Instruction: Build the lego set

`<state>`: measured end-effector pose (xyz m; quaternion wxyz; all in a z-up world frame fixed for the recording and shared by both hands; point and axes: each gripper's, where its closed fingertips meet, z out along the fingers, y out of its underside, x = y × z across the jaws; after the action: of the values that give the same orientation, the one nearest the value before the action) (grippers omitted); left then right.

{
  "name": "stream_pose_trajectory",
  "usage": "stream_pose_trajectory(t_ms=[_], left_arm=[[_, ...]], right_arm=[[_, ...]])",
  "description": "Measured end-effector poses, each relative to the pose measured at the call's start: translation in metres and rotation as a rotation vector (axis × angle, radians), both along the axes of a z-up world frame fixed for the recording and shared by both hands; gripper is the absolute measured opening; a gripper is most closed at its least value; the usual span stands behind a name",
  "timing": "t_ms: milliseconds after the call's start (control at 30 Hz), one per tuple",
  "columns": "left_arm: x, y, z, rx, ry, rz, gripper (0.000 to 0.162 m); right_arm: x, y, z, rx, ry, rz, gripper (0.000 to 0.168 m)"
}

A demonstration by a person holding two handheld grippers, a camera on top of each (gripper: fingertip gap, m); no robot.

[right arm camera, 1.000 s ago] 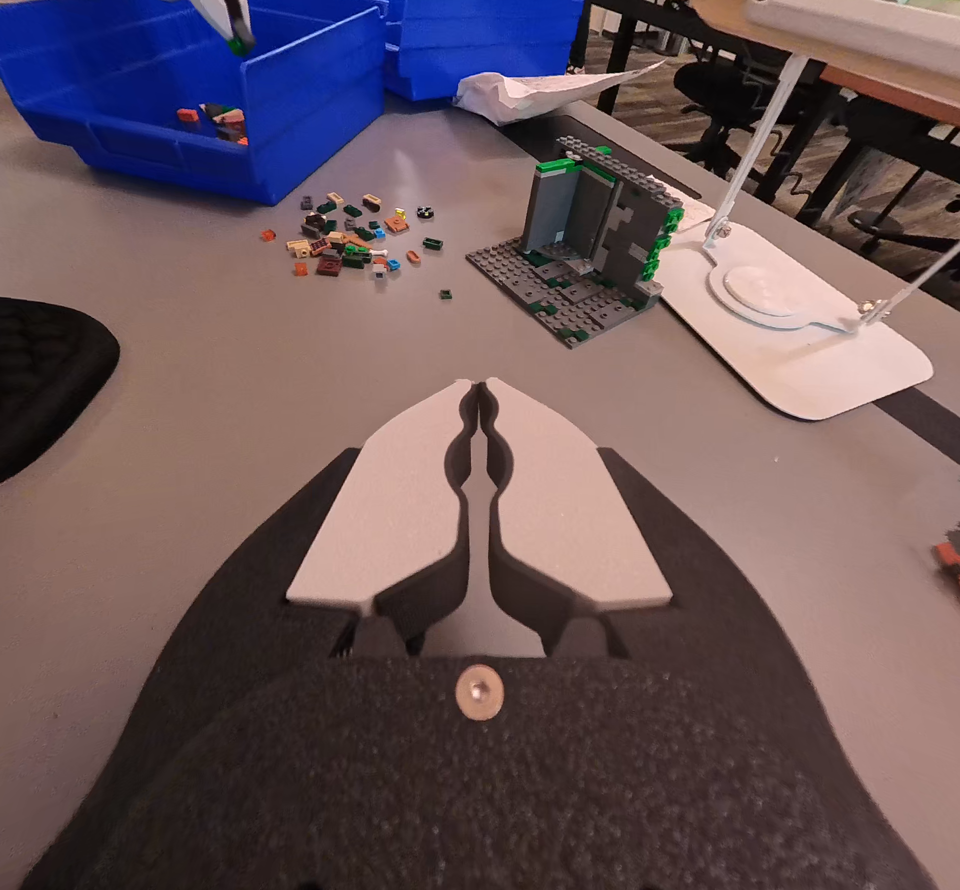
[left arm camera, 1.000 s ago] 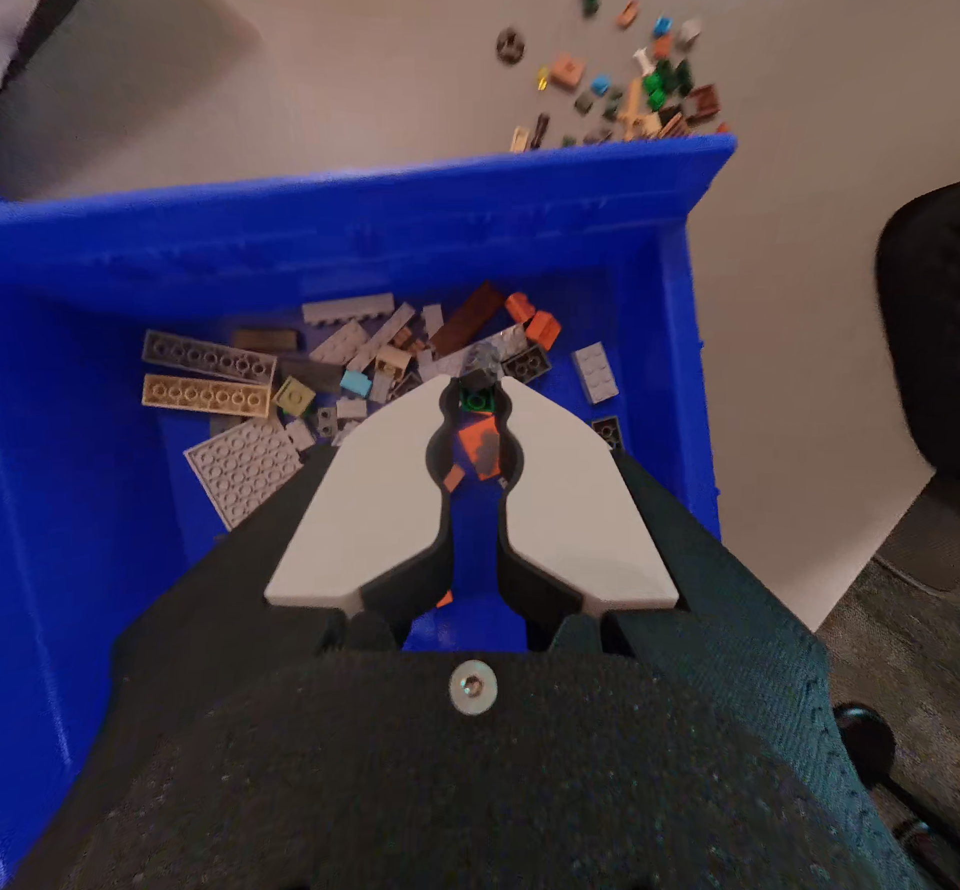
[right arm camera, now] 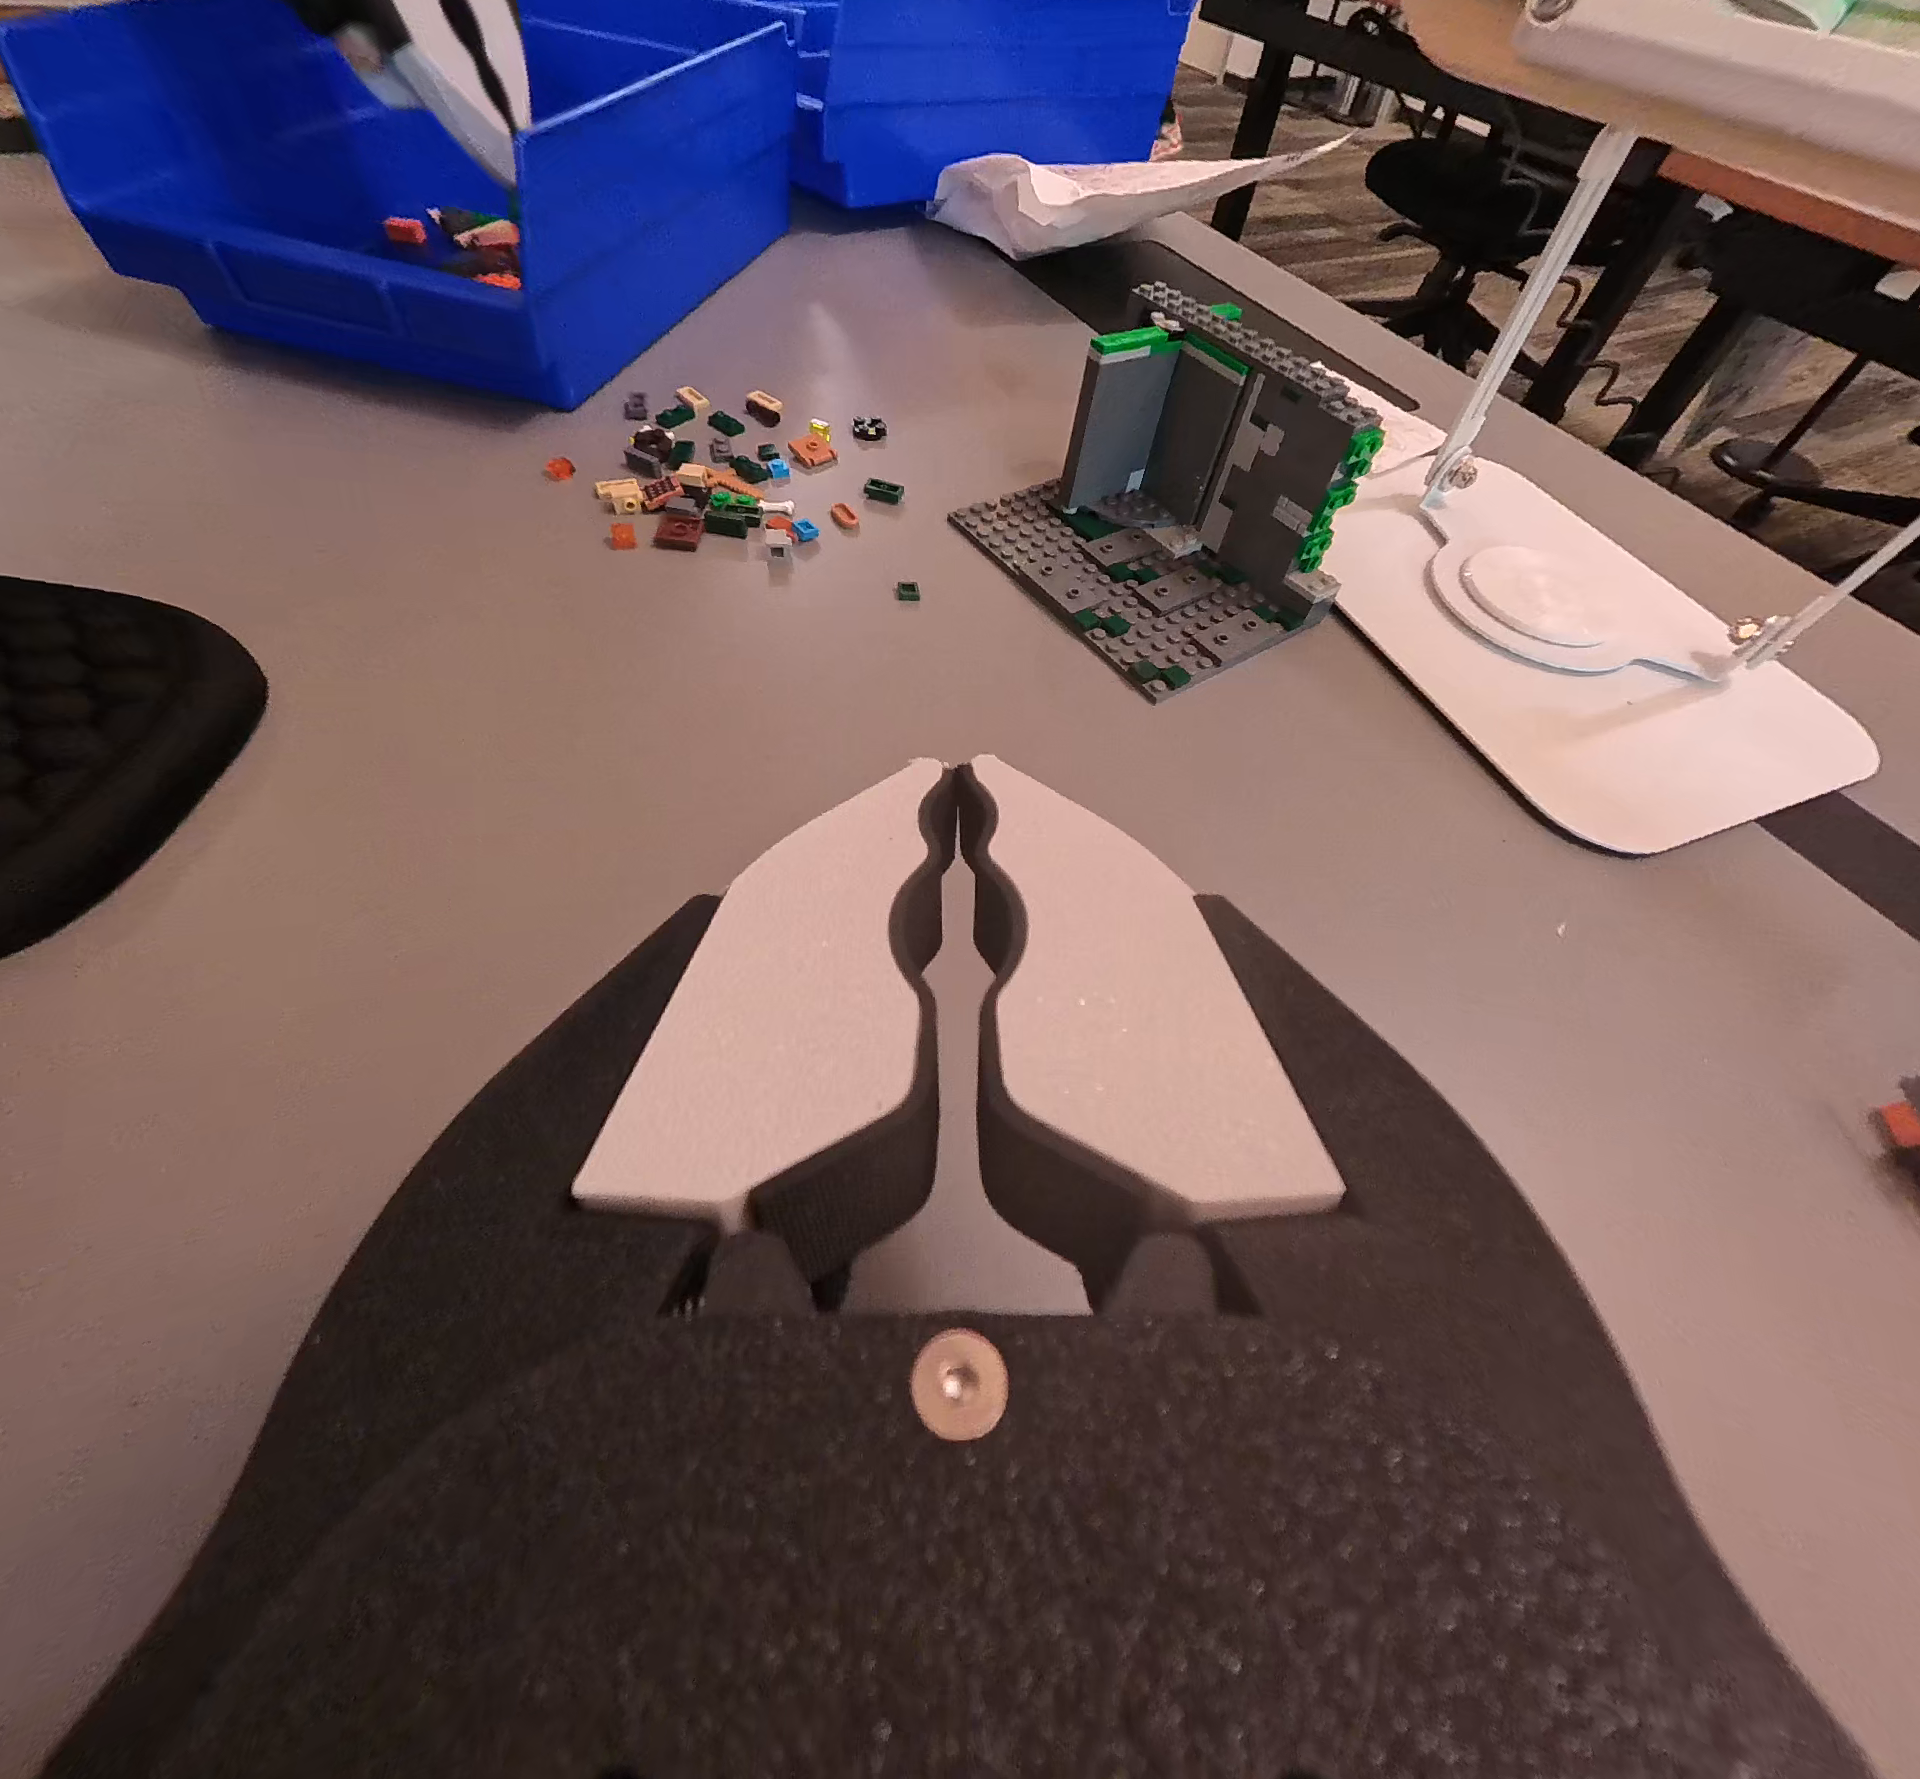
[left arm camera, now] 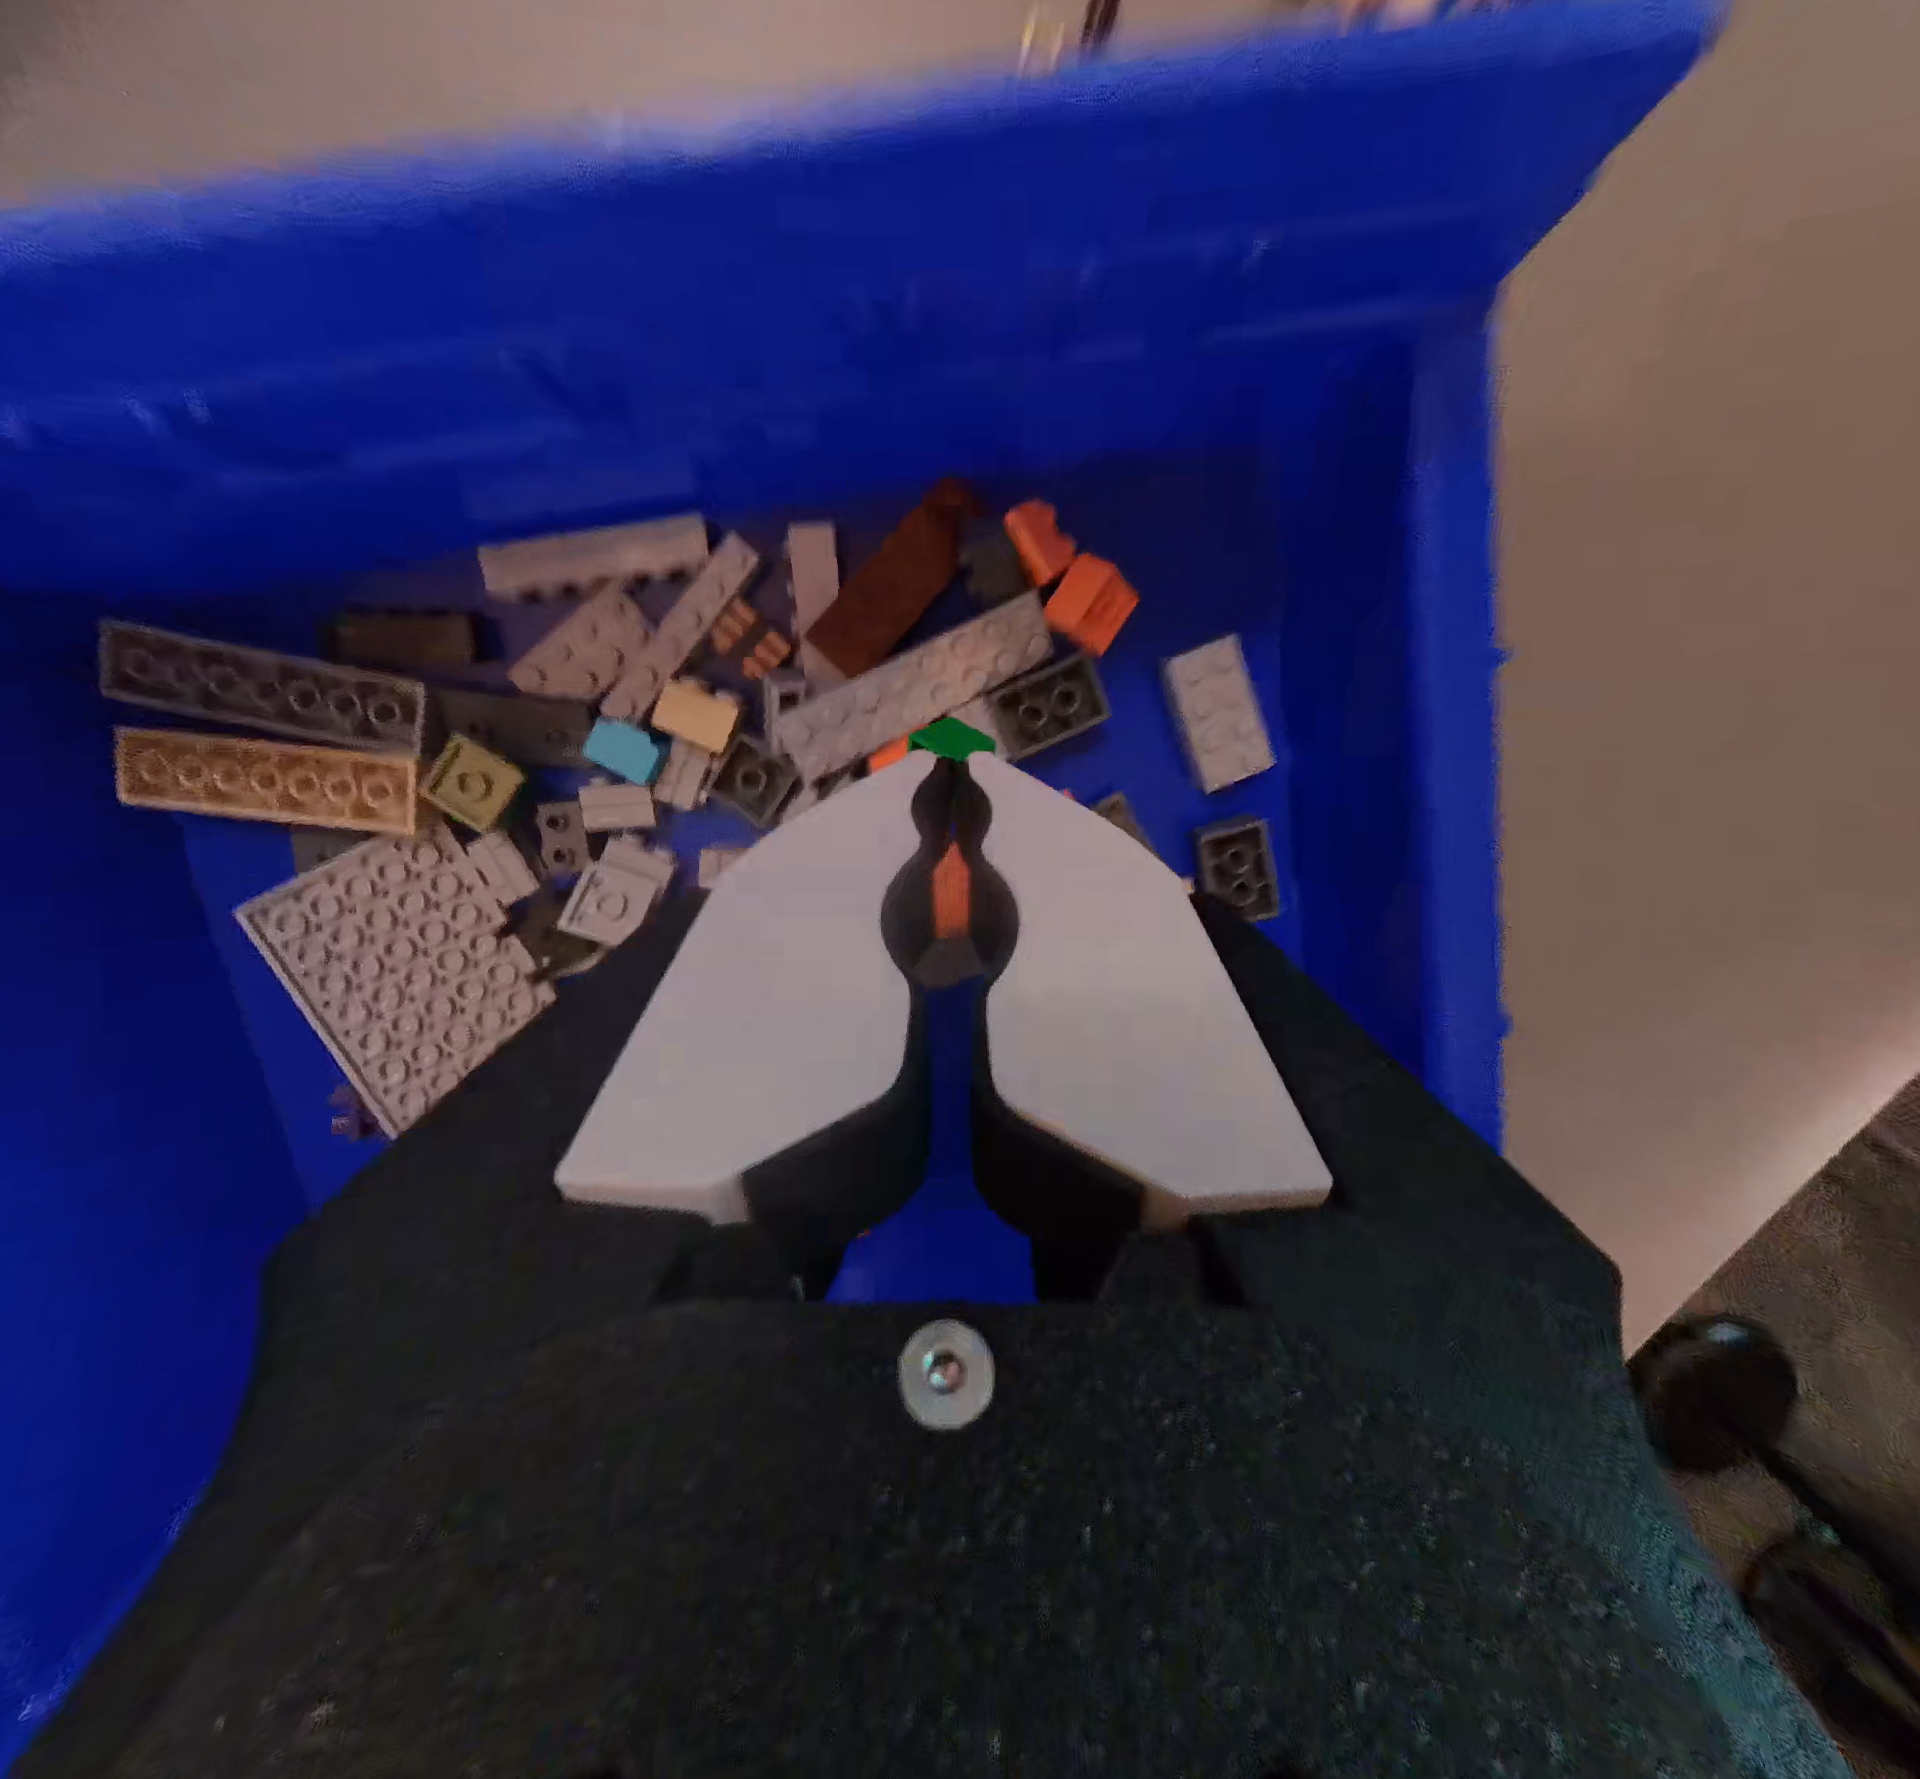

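In the left wrist view, the left gripper [left arm camera: 951, 761] reaches down into a blue bin [left arm camera: 727, 295] that fills most of the frame. Its two pale fingers are pinched together on a small green lego piece [left arm camera: 951, 740] at their tips. A second ago the fingers stood apart around that piece; now they have closed on it. Loose grey, tan, brown and orange bricks [left arm camera: 582, 721] lie on the bin floor, centre left. The view is blurred.

In the right wrist view, the right gripper [right arm camera: 954, 768] sits low over the grey counter [right arm camera: 468, 742] at centre frame, its fingers clenched with the tips touching and nothing between them, as before. At upper left, the left gripper [right arm camera: 509, 171] dips deeper into the blue bin [right arm camera: 644, 202] than it did a second ago. A scatter of small loose pieces [right arm camera: 727, 482] lies on the counter just below the bin. The partly built lego set [right arm camera: 1195, 503], grey walls with green trim on a grey baseplate, stands right of centre, beside a white lamp base [right arm camera: 1610, 690].
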<state>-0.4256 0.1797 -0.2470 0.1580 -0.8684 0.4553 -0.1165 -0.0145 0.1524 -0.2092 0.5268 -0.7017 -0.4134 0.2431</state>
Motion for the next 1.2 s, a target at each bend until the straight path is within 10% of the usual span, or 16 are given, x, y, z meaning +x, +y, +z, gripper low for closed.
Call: stream_pose_trajectory(t_ms=[33, 467, 867, 1200], left_arm=[[0.007, 0.0, 0.01, 0.025, -0.046, -0.001, 0.0], [0.147, -0.035, 0.105, 0.177, -0.645, -0.186, 0.0], [0.348, -0.063, 0.104, -0.159, -1.105, -0.094, 0.0], [0.389, -0.076, 0.082, -0.253, -1.064, -0.096, 0.0]], right_arm=[[-0.001, -0.001, 0.0, 0.001, 0.002, 0.004, 0.0], [-0.022, -0.021, 0.018, 0.095, 0.021, 0.091, 0.0], [-0.041, -0.044, 0.043, 0.678, -0.209, 0.084, 0.022], [-0.029, -0.045, 0.038, 0.785, -0.323, 0.091, 0.012]])
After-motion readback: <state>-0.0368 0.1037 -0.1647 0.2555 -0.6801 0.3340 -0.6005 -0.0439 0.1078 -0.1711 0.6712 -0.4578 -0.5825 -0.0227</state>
